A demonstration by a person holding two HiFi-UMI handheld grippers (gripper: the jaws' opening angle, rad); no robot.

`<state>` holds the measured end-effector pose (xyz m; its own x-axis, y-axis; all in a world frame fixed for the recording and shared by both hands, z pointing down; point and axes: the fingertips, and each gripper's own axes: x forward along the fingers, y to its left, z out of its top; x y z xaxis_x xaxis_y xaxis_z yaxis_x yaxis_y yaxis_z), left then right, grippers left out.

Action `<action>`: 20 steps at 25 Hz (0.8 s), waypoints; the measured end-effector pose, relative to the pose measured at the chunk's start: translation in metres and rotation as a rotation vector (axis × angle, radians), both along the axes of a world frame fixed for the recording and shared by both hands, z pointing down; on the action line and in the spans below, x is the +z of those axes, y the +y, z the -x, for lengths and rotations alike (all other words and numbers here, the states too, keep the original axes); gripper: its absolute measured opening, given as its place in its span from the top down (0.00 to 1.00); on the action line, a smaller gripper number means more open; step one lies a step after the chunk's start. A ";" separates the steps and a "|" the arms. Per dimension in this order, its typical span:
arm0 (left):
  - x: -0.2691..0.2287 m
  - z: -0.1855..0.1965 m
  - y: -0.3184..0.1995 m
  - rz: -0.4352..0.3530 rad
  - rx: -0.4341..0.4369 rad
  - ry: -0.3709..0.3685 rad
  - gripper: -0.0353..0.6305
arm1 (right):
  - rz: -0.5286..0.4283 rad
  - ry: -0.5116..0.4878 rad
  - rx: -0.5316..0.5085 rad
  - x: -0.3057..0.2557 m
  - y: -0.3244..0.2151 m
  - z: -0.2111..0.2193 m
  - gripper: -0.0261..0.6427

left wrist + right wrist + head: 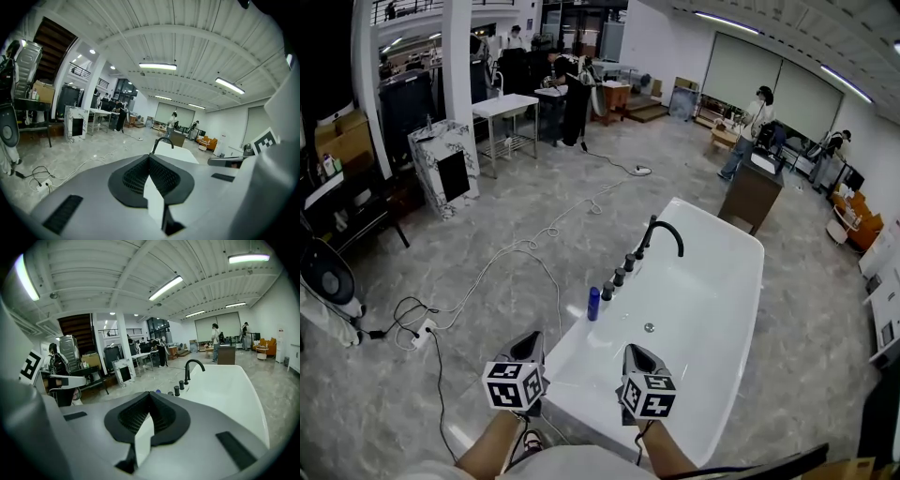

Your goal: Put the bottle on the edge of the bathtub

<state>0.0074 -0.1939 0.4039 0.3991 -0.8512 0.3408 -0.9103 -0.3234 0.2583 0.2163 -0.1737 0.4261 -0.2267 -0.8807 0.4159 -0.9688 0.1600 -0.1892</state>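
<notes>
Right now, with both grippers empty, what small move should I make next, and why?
Probably open the left gripper and ease it forward toward the blue bottle: its jaws are shut and empty, and the bottle stands just ahead of it by the bathtub rim.

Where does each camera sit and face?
Head view: head-mounted, facing steeply down at the bathtub, blue bottle, both forearms, left tool and right tool.
Left gripper view: rides the left tool, facing across the hall over its shut jaws; right tool at right.
Right gripper view: rides the right tool, facing along the bathtub over its shut jaws.
Shared: both gripper views show the black faucet.
</notes>
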 end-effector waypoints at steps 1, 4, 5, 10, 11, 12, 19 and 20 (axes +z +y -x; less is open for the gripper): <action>0.000 0.000 0.001 0.000 0.001 -0.001 0.92 | -0.001 -0.001 -0.002 0.000 0.001 0.001 0.92; 0.002 0.004 0.003 -0.001 0.005 -0.008 0.92 | -0.005 -0.007 0.001 0.000 0.001 0.006 0.92; 0.003 0.006 0.003 0.002 0.006 -0.009 0.92 | -0.003 -0.006 0.001 0.000 0.001 0.008 0.92; 0.007 0.013 0.007 0.019 0.023 -0.014 0.92 | 0.012 0.000 0.007 0.003 0.005 0.017 0.92; 0.007 0.014 0.007 0.017 0.025 -0.014 0.92 | 0.013 0.000 0.009 0.003 0.005 0.017 0.92; 0.006 0.015 0.006 0.014 0.026 -0.012 0.92 | 0.014 0.001 0.011 0.003 0.005 0.018 0.92; 0.005 0.030 0.000 0.010 0.022 0.009 0.92 | 0.013 0.015 0.024 -0.002 0.003 0.028 0.92; 0.005 0.031 -0.001 0.011 0.022 0.012 0.92 | 0.014 0.016 0.026 -0.003 0.002 0.029 0.92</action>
